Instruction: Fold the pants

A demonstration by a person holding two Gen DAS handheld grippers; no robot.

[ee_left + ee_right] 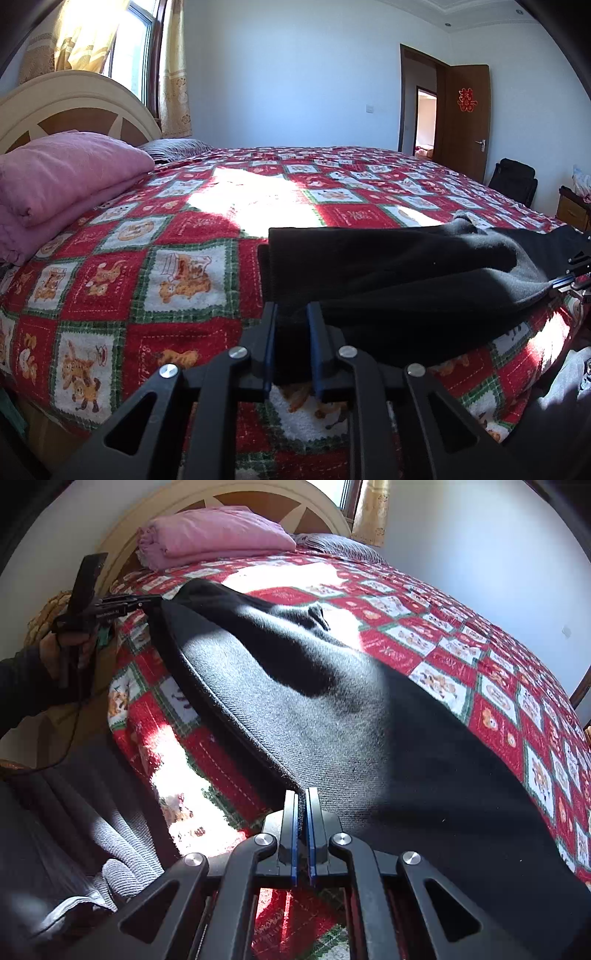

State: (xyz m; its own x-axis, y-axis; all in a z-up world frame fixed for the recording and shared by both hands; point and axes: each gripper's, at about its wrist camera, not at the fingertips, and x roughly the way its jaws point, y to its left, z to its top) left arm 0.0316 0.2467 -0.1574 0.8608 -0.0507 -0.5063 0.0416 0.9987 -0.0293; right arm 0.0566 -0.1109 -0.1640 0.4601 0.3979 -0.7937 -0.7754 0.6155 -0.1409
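Black pants (388, 273): laid lengthwise along the near edge of the bed (184, 258), on the red, white and green patchwork cover; partly sunlit, partly in shadow. The cloth is so dark that seams, pockets and the split of the legs cannot be made out; which end is waist and which is hem cannot be told.

Left tongs (291, 314): jaws narrow, a fold of one end of the pants lying between the blue pads; whether the pads press on it is not clear. In the right wrist view the left tongs (153, 599) meet the far end of the garment, with the person's hand (64, 642) and a dark sleeve behind them.

Right tongs (302, 799): jaws closed on the near edge of the pants (332, 709), cloth pinched between the pads. In the left wrist view only a corner of them (580, 266) shows, cut off at the frame edge.

Surroundings: folded pink blanket (62, 173) by the cream headboard (55, 96); grey striped pillow (173, 147) beside it; yellow curtains (173, 74); open brown door (467, 122), well apart. Grey clothing (74, 812) fills the lower left of the right wrist view.
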